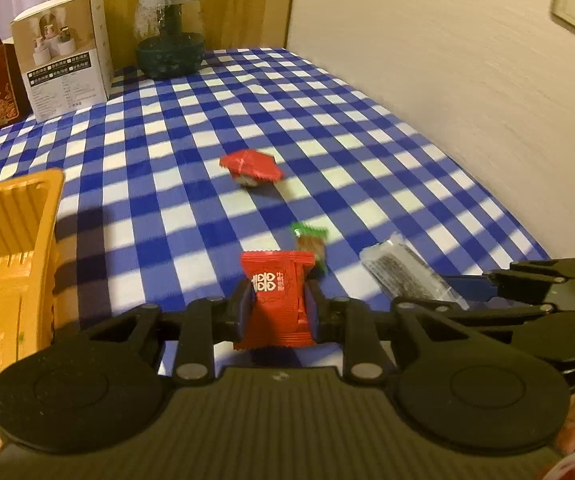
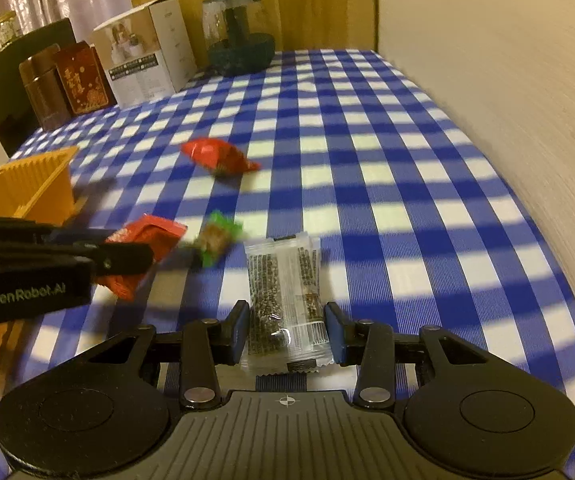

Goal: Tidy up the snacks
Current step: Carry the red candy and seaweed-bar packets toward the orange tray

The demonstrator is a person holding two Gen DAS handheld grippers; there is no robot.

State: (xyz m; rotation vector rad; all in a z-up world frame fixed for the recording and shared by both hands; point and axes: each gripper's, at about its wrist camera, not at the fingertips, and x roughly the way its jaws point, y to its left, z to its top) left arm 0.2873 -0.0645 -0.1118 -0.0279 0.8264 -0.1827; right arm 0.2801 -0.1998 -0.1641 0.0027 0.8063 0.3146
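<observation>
- Blue-checked tablecloth (image 2: 367, 160) ran to a back wall.
- Left gripper (image 1: 277, 312) was clamped on a red packet (image 1: 277, 296) — a thin hold that might slip.
- Right gripper (image 2: 285, 330) flanked the clear seed packet (image 2: 283, 292); contact unclear, so the packet could skid.
- Green candy (image 2: 217, 240) and the yellow bin (image 2: 27, 184) sat beyond.

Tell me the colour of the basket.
Yellow-orange basket, seen best in the right wrist view.

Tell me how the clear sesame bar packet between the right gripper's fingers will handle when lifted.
The clear packet likely stays fairly stiff, since it holds flat bar-shaped pieces. Its glossy film may slip against the right gripper. It looks light and lies flat, so rolling seems unlikely.
</observation>
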